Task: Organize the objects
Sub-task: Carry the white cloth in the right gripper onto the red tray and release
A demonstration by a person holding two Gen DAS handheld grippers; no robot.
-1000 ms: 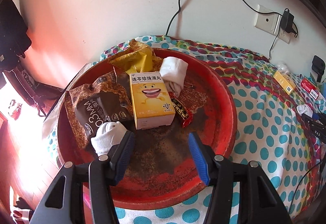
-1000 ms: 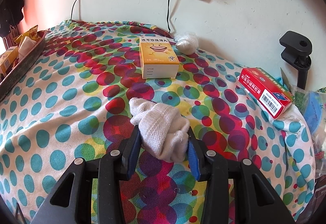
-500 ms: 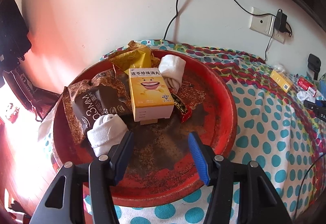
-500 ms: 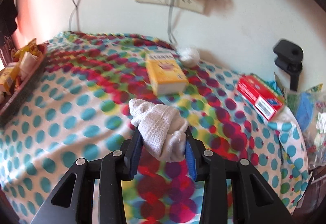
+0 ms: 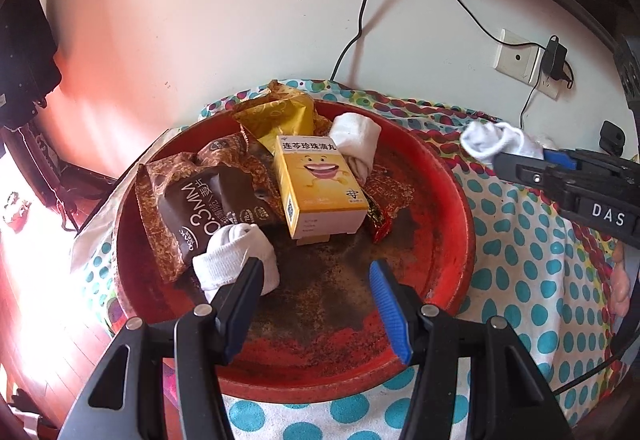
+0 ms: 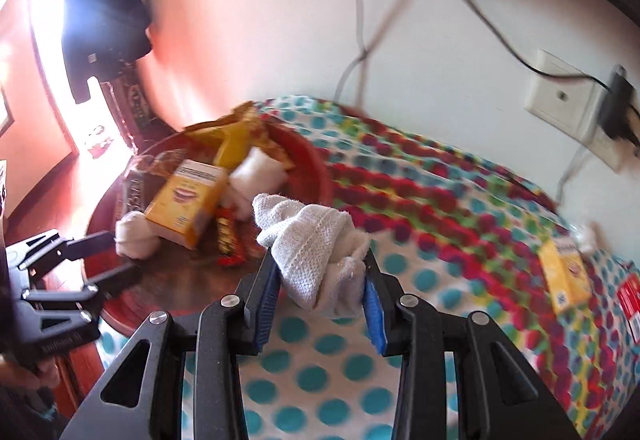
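right gripper (image 6: 320,280) clamps a rolled white sock (image 6: 316,240) above the polka-dot tablecloth (image 6: 440,232); left gripper (image 5: 316,296) hangs open and empty over the worn red tray (image 5: 452,240) at ten o'clock of the sock; wall socket (image 6: 560,96) at two o'clock on the pale wall (image 6: 280,40).

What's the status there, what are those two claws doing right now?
Right gripper clamped on a rolled white sock, off the cloth. Left gripper open, empty, over the red tray. Yellow box, wrappers and two socks already in the tray; landing spot bare.
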